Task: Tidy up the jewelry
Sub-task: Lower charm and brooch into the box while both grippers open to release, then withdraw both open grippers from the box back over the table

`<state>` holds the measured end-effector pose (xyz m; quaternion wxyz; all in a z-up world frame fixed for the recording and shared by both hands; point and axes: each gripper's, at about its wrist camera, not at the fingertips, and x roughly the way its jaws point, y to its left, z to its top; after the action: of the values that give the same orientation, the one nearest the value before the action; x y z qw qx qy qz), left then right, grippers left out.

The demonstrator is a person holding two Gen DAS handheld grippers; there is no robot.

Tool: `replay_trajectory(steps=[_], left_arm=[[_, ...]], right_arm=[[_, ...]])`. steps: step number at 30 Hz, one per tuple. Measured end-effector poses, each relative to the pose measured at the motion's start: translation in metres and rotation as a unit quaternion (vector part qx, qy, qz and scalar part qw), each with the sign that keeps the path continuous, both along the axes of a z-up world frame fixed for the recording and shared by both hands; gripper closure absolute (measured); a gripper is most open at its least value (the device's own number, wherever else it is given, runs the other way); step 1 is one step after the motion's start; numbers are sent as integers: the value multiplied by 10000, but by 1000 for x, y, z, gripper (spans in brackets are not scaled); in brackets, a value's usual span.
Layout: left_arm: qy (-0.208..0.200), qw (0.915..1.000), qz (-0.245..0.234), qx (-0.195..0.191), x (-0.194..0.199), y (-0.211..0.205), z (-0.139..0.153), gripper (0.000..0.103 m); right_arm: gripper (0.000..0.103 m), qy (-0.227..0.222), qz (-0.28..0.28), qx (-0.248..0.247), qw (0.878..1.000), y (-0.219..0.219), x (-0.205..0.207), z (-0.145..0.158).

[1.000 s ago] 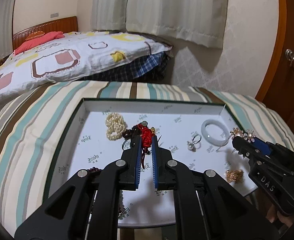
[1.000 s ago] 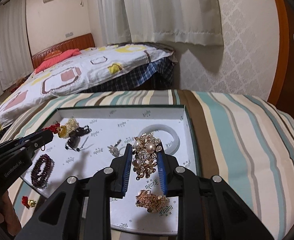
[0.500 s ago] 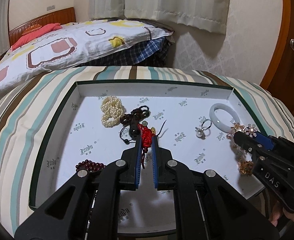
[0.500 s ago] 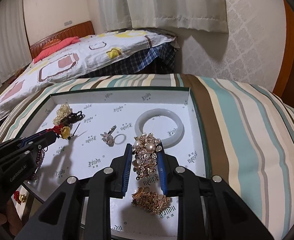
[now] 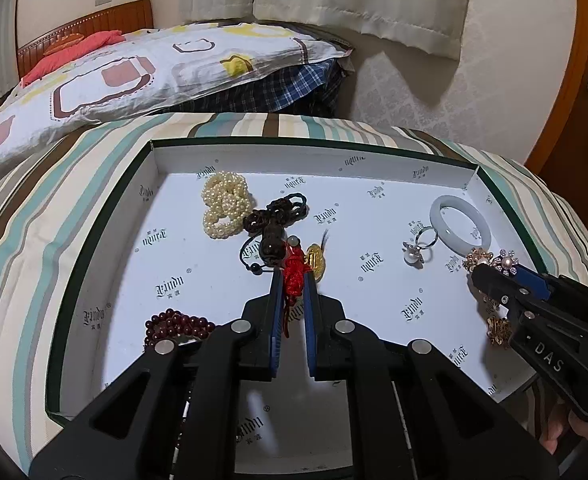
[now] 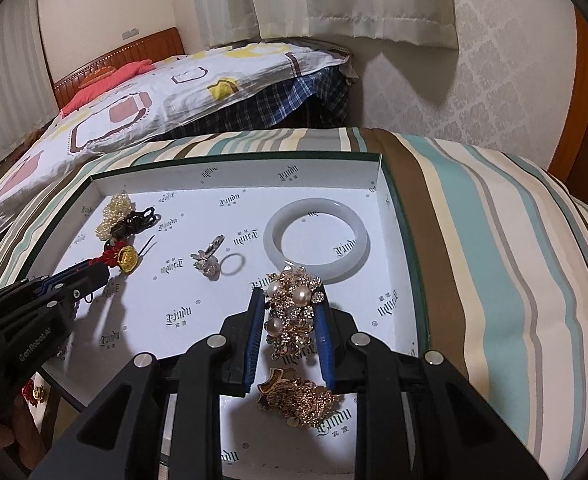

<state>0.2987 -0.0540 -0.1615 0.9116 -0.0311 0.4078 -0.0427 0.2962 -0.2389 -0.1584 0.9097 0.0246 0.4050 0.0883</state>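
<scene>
The left gripper (image 5: 294,280) had sunk toward the tray (image 5: 106,216), pinching the red knot charm (image 5: 294,274), while the right gripper (image 6: 290,312) clamped the pearl brooch (image 6: 294,308) near the jade bangle (image 6: 315,236).

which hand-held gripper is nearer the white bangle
Right. The right hand-held gripper, clamping a pearl brooch, sits just beside the white bangle; the left hand-held gripper is mid-tray.
</scene>
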Motion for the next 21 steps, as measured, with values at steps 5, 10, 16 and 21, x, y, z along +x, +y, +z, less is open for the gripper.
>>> replay_trajectory(steps=[5,10,16,21], left_arm=[[0,10000,10,13,-1,0,0,93],[-11,10000,38,9,-2,3,-1,87],[-55,10000,67,24,-4,4,0,72],[-117,9999,96,32,-6,5,3,55]], right_arm=[[77,14,12,-31,10000,1,1,0],[76,-2,11,-23,10000,1,1,0],[72,-32,25,-17,10000,3,0,1],[59,-105,46,-45,9999,6,-2,3]])
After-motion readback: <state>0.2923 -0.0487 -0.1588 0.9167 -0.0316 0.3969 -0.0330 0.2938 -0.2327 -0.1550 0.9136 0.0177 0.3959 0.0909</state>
